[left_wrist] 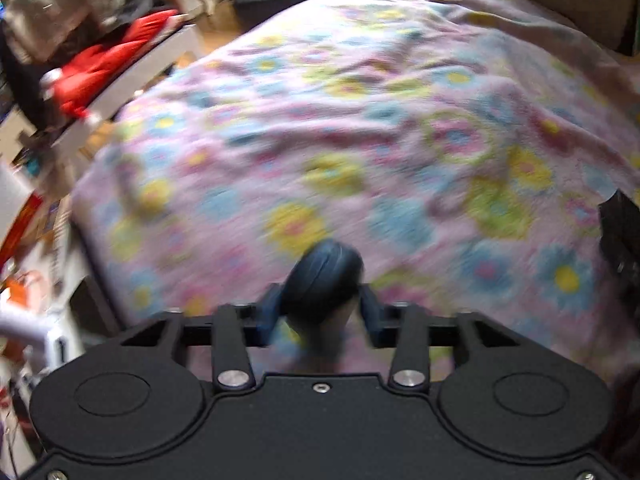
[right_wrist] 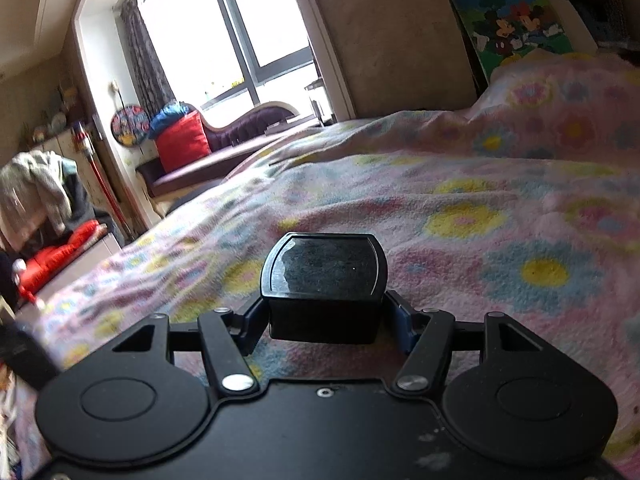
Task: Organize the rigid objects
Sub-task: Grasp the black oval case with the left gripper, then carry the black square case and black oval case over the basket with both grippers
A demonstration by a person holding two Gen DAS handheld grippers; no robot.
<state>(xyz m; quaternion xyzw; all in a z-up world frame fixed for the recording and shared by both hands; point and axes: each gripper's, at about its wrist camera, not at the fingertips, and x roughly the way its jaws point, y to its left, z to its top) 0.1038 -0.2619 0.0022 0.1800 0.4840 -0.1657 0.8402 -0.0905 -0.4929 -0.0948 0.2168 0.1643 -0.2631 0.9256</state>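
The left tool (left_wrist: pixel 320 316) has its two blue fingers (left_wrist: pixel 269 314) drawn in tight on a dark, rounded object (left_wrist: pixel 322 284). The object stands up between them, its ridged top rising above the fingertips; the picture is blurred, so what kind of object it is cannot be told. Beneath and beyond it lies the flowered blanket (left_wrist: pixel 360 128) that covers the bed, pink with yellow, blue and green blooms. At the far left of this view a red cushion (left_wrist: pixel 108 64) lies on a white ledge, with a pale heap of cloth above it.

The right tool (right_wrist: pixel 324 320) grips a black box (right_wrist: pixel 323 284) with a rounded, scuffed lid, its fingers pressing the box's left and right sides about halfway open. The box sits lifted just above the same blanket (right_wrist: pixel 460 208). Farther off to the left, a window seat holds a red pillow (right_wrist: pixel 182 138) below a bright window (right_wrist: pixel 248 36). A cartoon picture (right_wrist: pixel 514 24) leans at the far right, past the bed.
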